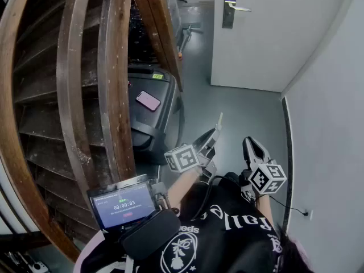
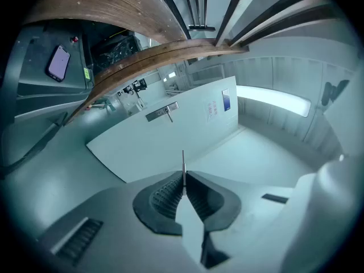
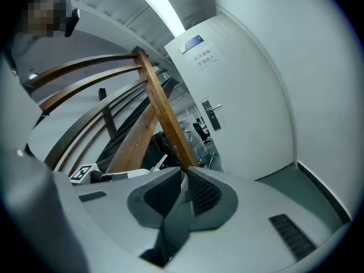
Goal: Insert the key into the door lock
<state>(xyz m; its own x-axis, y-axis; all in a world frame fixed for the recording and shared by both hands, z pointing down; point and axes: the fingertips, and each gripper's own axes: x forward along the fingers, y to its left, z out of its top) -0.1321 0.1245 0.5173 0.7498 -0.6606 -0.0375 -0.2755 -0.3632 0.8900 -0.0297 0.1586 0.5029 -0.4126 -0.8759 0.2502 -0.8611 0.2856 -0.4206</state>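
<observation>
A thin metal key [image 1: 219, 120] sticks out of my left gripper [image 1: 214, 134], which is shut on it low in the head view. In the left gripper view the key [image 2: 183, 166] stands edge-on between the closed jaws of the left gripper [image 2: 183, 182] and points toward the white door [image 2: 170, 144], still well short of it. The door's metal lock plate with lever handle [image 1: 229, 7] is at the top of the head view, far ahead of both grippers. My right gripper [image 1: 249, 143] is beside the left one, shut with nothing in it [image 3: 183, 178].
Curved wooden stair rails [image 1: 116, 78] fill the left. A pink phone [image 1: 148, 100] lies on a black machine below them. A small timer screen [image 1: 123, 205] is near my body. A white wall [image 1: 335, 124] closes the right side; grey floor [image 1: 239, 112] leads to the door.
</observation>
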